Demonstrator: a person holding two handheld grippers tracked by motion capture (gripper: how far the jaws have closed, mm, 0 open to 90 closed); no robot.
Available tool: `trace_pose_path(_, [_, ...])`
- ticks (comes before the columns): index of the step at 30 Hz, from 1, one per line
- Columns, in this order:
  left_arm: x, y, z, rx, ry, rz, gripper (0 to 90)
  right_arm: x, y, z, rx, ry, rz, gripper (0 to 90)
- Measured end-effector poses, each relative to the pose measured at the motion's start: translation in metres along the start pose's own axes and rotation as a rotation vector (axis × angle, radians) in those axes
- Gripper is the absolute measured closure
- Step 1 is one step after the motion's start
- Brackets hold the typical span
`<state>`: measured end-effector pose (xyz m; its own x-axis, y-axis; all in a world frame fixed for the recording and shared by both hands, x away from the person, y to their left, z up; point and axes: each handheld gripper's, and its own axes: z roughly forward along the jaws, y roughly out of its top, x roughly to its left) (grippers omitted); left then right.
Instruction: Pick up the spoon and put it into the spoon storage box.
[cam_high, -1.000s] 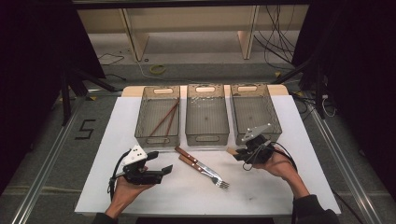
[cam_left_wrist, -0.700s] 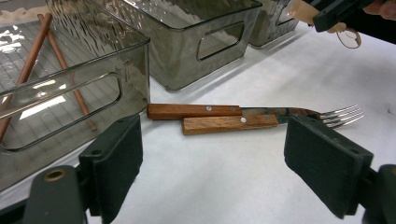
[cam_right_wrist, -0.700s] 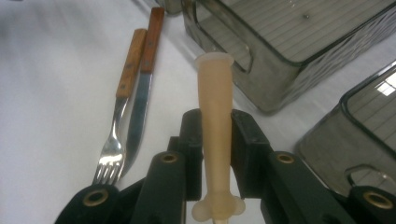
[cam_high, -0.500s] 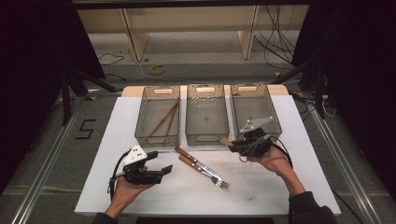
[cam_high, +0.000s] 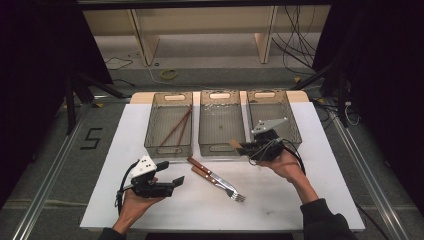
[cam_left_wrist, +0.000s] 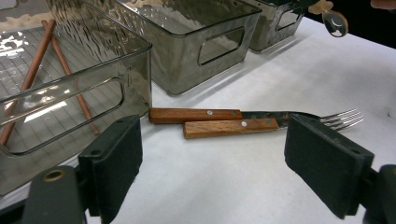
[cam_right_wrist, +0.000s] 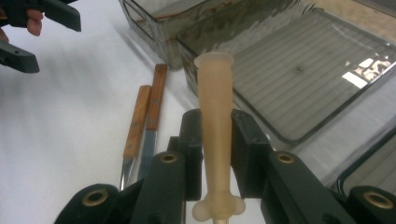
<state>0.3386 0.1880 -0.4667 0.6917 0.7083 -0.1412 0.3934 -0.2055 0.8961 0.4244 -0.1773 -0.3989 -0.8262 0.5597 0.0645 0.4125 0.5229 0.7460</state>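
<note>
Right gripper (cam_right_wrist: 212, 140) pinches the pale-handled spoon (cam_right_wrist: 214, 107), possibly a spoon, by the middle bin (cam_high: 221, 122); left gripper (cam_left_wrist: 224, 154), pads spread, faces the fork (cam_left_wrist: 261, 124) before that bin.

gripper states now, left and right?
Left gripper: open, nothing between its pads, above the white table.
Right gripper: shut on the cream-handled spoon.

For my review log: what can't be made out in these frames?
- Working end of the pale plastic-handled utensil: right gripper view, cut off by the bottom edge between the right gripper's fingers.
- Same utensil, high view: too small, behind the right gripper.
- Wooden-handled fork's tines: left gripper view, behind the finger.
</note>
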Motion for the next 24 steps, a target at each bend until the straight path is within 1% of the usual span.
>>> trace_pose_path(2, [0.0, 0.0, 0.0, 0.001, -0.001, 0.001, 18.5, 0.001, 0.004, 0.002, -0.007, 0.0, 0.004, 76.0])
trace_pose_path(3, [0.0, 0.0, 0.0, 0.0, 0.0, 0.001, 18.5, 0.001, 0.006, 0.003, -0.009, -0.001, -0.001, 76.0])
trace_pose_path(11, [0.0, 0.0, 0.0, -0.002, 0.0, 0.002, 18.5, 0.002, 0.021, 0.01, -0.035, -0.003, 0.015, 76.0])
trace_pose_path(12, [0.001, 0.0, 0.0, -0.002, 0.001, 0.005, 18.5, 0.002, 0.023, 0.011, -0.04, -0.004, 0.011, 76.0])
trace_pose_path(18, [0.001, 0.0, -0.001, -0.004, 0.001, 0.003, 18.4, 0.003, 0.034, 0.017, -0.048, -0.005, 0.008, 76.0])
trace_pose_path(22, [0.001, 0.0, -0.001, -0.009, 0.003, 0.0, 18.5, 0.002, 0.04, 0.022, -0.056, -0.009, 0.013, 76.0])
trace_pose_path(24, [0.001, 0.0, -0.001, -0.011, 0.003, -0.001, 18.4, 0.002, 0.044, 0.023, -0.058, -0.009, 0.024, 76.0])
